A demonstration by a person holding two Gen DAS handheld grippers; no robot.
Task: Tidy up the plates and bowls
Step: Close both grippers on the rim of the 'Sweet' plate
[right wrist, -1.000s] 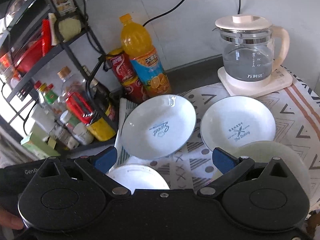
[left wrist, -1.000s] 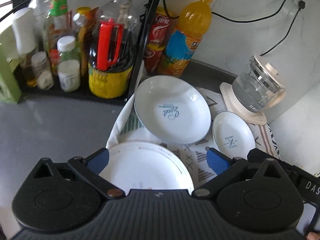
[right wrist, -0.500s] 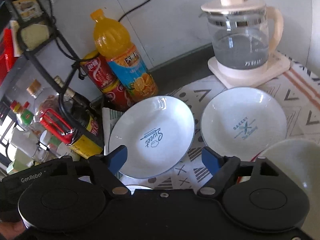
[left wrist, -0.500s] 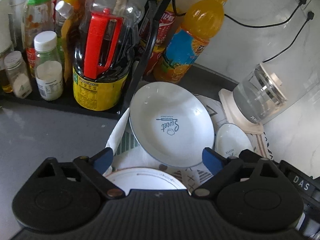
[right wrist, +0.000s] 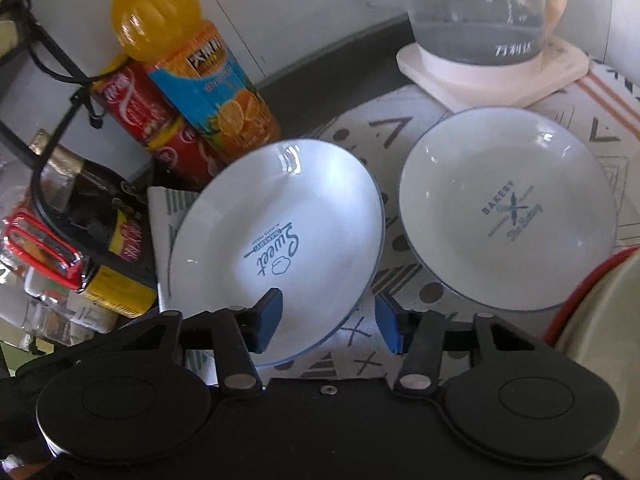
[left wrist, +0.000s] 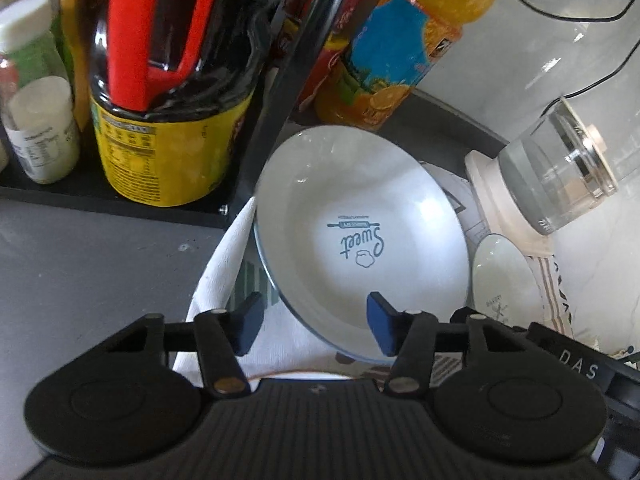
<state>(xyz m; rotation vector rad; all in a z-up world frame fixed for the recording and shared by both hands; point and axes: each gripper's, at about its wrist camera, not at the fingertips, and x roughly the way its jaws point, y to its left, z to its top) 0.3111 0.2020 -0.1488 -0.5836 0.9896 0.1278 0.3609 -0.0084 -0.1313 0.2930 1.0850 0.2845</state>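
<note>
A white bowl printed "Sweet" (left wrist: pixel 360 240) (right wrist: pixel 276 240) lies on the patterned cloth (right wrist: pixel 400 128), tilted a little. My left gripper (left wrist: pixel 314 328) straddles the bowl's near left rim, one blue pad outside over the cloth and one over the inside. Its jaws are closing and the pads stand clear of the rim. My right gripper (right wrist: pixel 328 324) straddles the near right rim the same way, jaws closing, pads apart from the bowl. A second bowl marked "Bakery" (right wrist: pixel 508 216) (left wrist: pixel 504 280) sits to the right. Only a sliver of a white plate (left wrist: pixel 296 376) shows under the left gripper.
A glass kettle (right wrist: pixel 480 12) (left wrist: pixel 560 172) stands behind the bowls. An orange juice bottle (right wrist: pixel 192 60), red cans (right wrist: pixel 140 108) and a black rack with a red-handled jug (left wrist: pixel 160 80) crowd the back left. A red-rimmed plate (right wrist: pixel 600 320) lies at the right. Grey counter (left wrist: pixel 80 260) lies left.
Both grippers came down and forward onto the "Sweet" bowl. Their jaws narrowed from wide open and now bracket its near rim. The white plate has slipped almost out of view.
</note>
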